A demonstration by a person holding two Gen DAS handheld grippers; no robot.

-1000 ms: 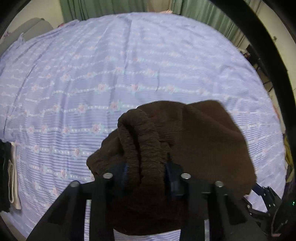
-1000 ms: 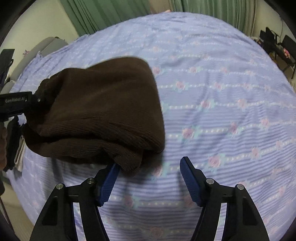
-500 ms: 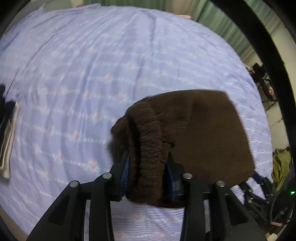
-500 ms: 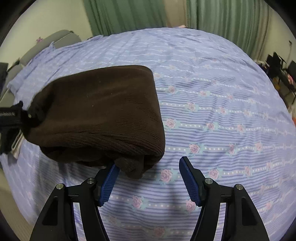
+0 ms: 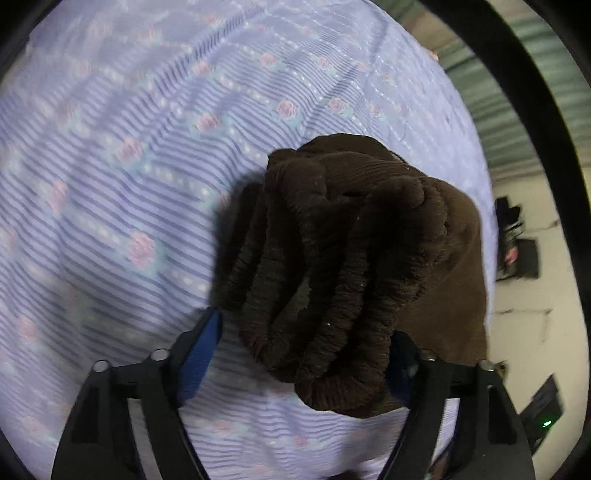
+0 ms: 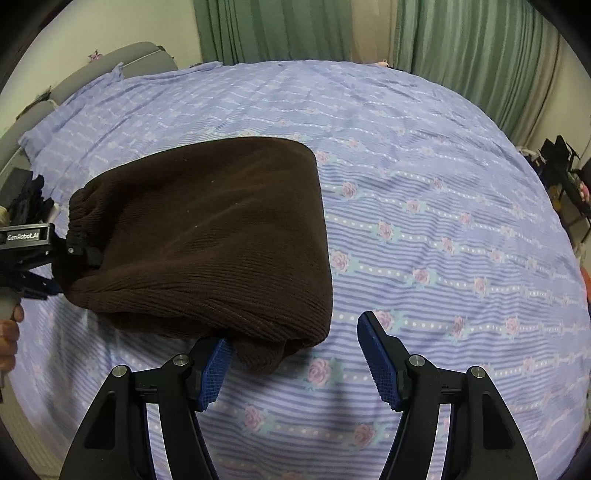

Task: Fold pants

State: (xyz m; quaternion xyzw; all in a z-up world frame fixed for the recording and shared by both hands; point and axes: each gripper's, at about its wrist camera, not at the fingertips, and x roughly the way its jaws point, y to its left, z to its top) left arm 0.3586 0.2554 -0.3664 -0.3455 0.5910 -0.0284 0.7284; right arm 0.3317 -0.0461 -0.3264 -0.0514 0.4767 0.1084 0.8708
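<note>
Now | bedspread (image 6: 424, 155) lilac, rose-striped | curtains (image 6: 280, 29) green | pants (image 6: 207, 236) folded | both claws unclenched

Both wrist cameras look steeply down, sharing the pants (image 6: 207, 236).

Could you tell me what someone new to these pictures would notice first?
The folded brown pants lie on the flowered purple bedsheet. Their gathered waistband sits between the left gripper, whose jaws have just been opening. The right gripper stands open by the near corner.
</note>
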